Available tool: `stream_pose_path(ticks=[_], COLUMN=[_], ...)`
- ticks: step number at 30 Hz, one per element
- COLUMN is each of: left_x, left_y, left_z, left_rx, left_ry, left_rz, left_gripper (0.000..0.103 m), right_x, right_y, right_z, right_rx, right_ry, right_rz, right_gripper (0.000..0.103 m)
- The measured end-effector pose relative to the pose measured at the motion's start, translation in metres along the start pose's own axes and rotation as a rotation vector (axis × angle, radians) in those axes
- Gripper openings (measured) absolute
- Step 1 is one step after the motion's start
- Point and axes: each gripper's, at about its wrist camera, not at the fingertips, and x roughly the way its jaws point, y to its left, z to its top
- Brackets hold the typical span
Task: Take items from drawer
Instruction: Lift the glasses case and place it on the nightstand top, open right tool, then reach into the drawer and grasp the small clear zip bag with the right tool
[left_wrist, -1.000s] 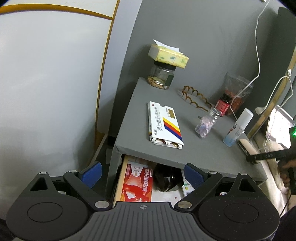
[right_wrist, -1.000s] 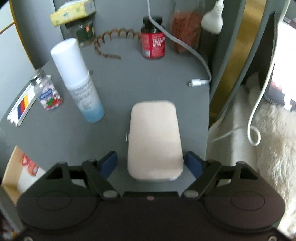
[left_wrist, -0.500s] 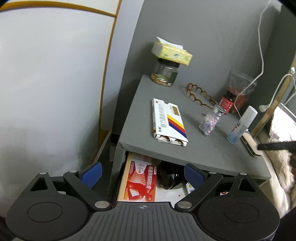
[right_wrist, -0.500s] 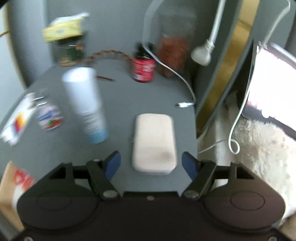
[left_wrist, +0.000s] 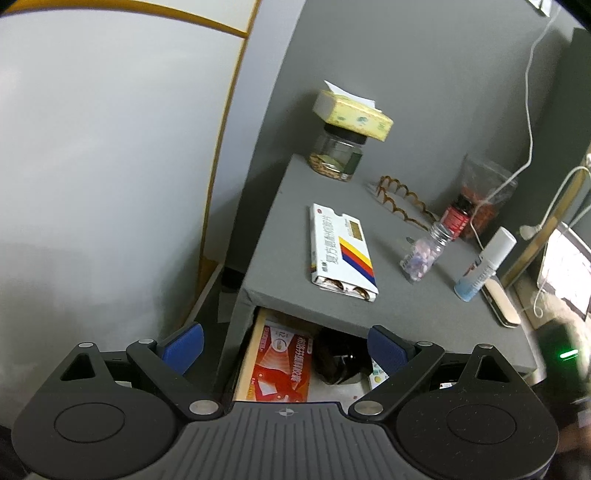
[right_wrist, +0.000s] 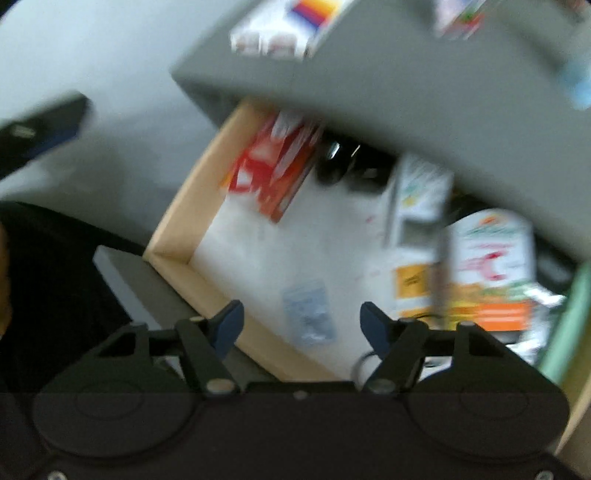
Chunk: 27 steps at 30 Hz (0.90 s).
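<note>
The open drawer (right_wrist: 184, 206) has a light wooden rim and a white floor. Inside lie a red box (right_wrist: 273, 173), a dark glossy object (right_wrist: 332, 162), a white and green box (right_wrist: 417, 199), an orange and white packet (right_wrist: 491, 266) and a small clear bag (right_wrist: 308, 314). My right gripper (right_wrist: 302, 319) points down over the drawer's front. Its jaws are closing with nothing pressed between them, and the view is blurred. My left gripper (left_wrist: 284, 343) hangs open and empty above the drawer's left part, over the red box (left_wrist: 282, 365).
On the grey nightstand top (left_wrist: 295, 258) stand a striped medicine box (left_wrist: 340, 247), a pill bottle (left_wrist: 424, 251), a spray bottle (left_wrist: 484, 264), a beige case (left_wrist: 500, 301) and a jar (left_wrist: 336, 158) under a tissue pack. A white wall is on the left.
My right gripper has swung away from the beige case on the nightstand top, down to the open drawer. The left gripper has stayed where it was, still open.
</note>
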Motion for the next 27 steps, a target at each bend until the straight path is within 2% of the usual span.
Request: stream_pose_path(ticks=[2,7,9,11,13,17,20,21,24,27], left_x=[-0.001,-0.002,-0.002,-0.003,-0.003,-0.003,-0.004,-0.004,-0.004,-0.004], left_y=[0.001,0.004,0.006,0.008,0.008,0.009,0.01,0.01,0.009,0.007], left_z=[0.001,0.004,0.005,0.007,0.008,0.009,0.009,0.009,0.009,0.009], left_rx=[-0.005,-0.026,-0.036,-0.048,-0.053,-0.057,-0.063,-0.065,-0.063,-0.051], left_ry=[-0.002,-0.011,-0.015,-0.018,-0.018,-0.022,-0.026,-0.026,-0.029,-0.028], left_rz=[-0.002,-0.017,-0.022,-0.028,-0.033,-0.037,-0.037,-0.036,-0.039,-0.042], left_gripper=[0.093,0.093,0.093,0.093,0.093,0.093,0.093,0.093,0.093,0.093], right_x=[0.024,0.052,0.062,0.065,0.066,0.062,0.042,0.035,0.018,0.01], right_y=[0.01,0.025,0.032,0.037,0.044,0.042,0.032,0.029,0.019,0.01], right_z=[0.009,0.013,0.012,0.011,0.009,0.009,0.01,0.01,0.012,0.01], right_rx=[-0.004,-0.031,-0.055,-0.087,-0.139,-0.147,-0.102,-0.085,-0.047,-0.042], right_ry=[0.053,0.144,0.18,0.189,0.195,0.192,0.133,0.118,0.082,0.076], right_rz=[-0.032,-0.097,-0.131,-0.172,-0.227,-0.227,-0.193,-0.182,-0.16,-0.191], right_gripper=[0.063,0.059,0.05,0.045,0.035,0.029,0.016,0.004,0.001,0.0])
